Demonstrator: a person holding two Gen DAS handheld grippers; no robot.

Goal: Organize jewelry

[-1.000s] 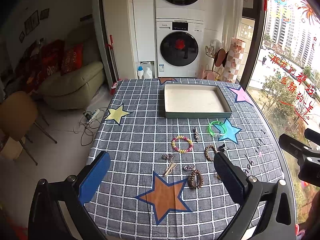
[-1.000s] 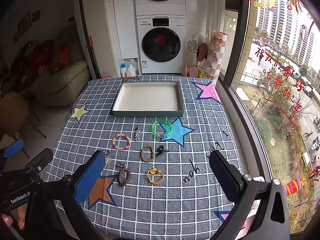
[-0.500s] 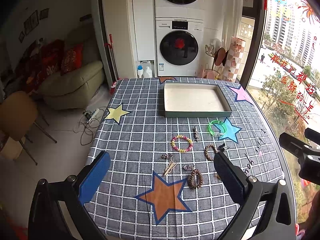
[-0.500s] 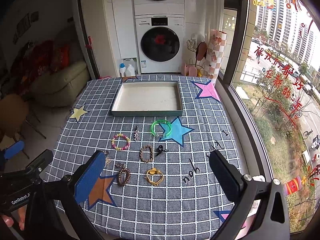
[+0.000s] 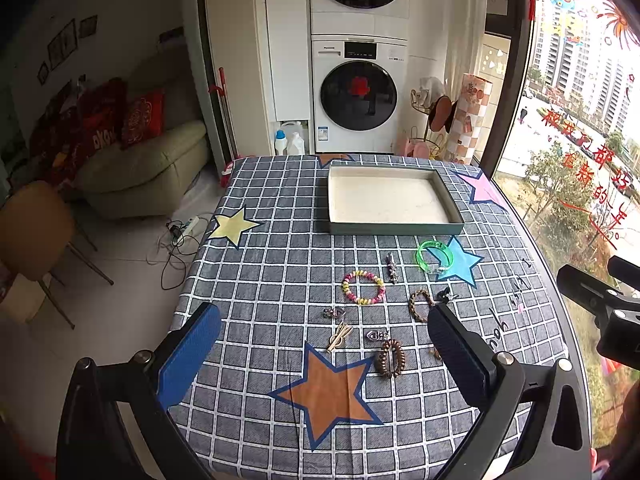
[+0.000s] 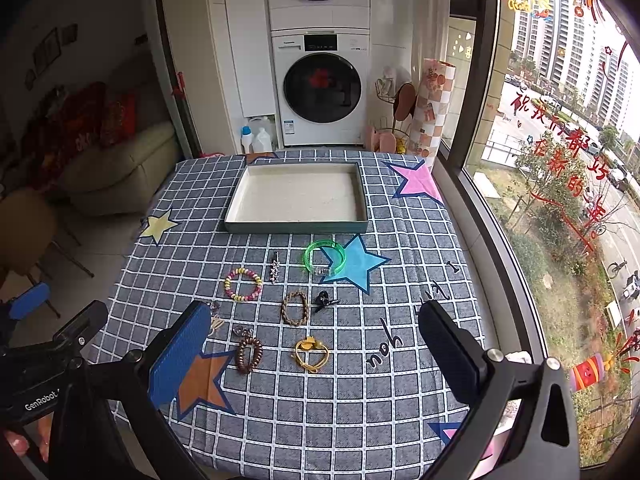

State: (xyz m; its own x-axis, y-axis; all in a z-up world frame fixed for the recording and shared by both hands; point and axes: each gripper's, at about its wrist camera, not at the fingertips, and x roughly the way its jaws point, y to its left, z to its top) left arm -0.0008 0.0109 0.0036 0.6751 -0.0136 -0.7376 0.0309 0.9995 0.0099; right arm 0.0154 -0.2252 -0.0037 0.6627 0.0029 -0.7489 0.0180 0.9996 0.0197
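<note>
A shallow grey-green tray point(image 5: 394, 229) point(image 6: 296, 227) stands at the far middle of the checked tablecloth. In front of it lie a green bangle point(image 5: 434, 256) point(image 6: 324, 256), a pink-and-yellow bead bracelet point(image 5: 363, 287) point(image 6: 243, 278), a braided brown bracelet point(image 5: 417, 306) point(image 6: 295, 307), a brown coil hair tie point(image 5: 390, 358) point(image 6: 248, 354), a yellow ring-shaped piece point(image 6: 311, 353), a star clip point(image 5: 393, 267) point(image 6: 274, 267) and small clips. My left gripper point(image 5: 324, 354) hovers open above the near edge. Beside it to the right, my right gripper point(image 6: 316, 354) also hovers open, holding nothing.
Stacked washing machines point(image 5: 356, 92) stand behind the table. A large window point(image 6: 560, 140) runs along the right edge. A sofa point(image 5: 140, 168), a chair point(image 5: 32, 228) and floor cables point(image 5: 176, 240) are at the left. A hand point(image 6: 24, 446) shows at the lower left.
Both grippers have drifted very slightly; the jewelry and tray lie where they were.
</note>
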